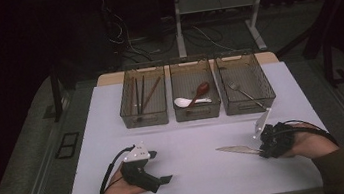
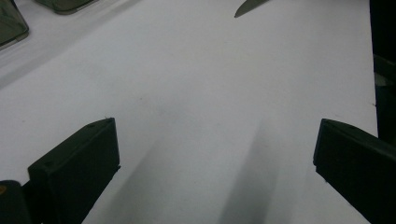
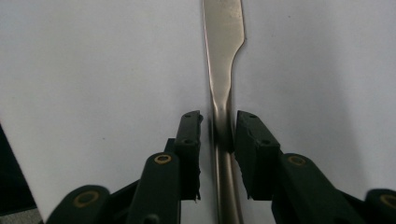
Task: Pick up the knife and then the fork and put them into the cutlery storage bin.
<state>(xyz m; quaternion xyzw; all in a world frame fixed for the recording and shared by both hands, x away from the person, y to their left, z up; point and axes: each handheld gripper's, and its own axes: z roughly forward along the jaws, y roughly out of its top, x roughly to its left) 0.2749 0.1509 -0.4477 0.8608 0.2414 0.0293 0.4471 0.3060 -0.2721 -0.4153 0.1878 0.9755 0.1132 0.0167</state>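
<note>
Right gripper view: knife (image 3: 223, 70) between right gripper (image 3: 218, 135) jaws.

A white table (image 1: 190, 175) is seen across the middle of the high view. Along its far edge, three smoked bins are set side by side: a left bin (image 1: 145, 118), a middle bin (image 1: 198, 112) and a right bin (image 1: 249, 106). At lower right, a knife (image 1: 235, 150) is laid flat.
</note>
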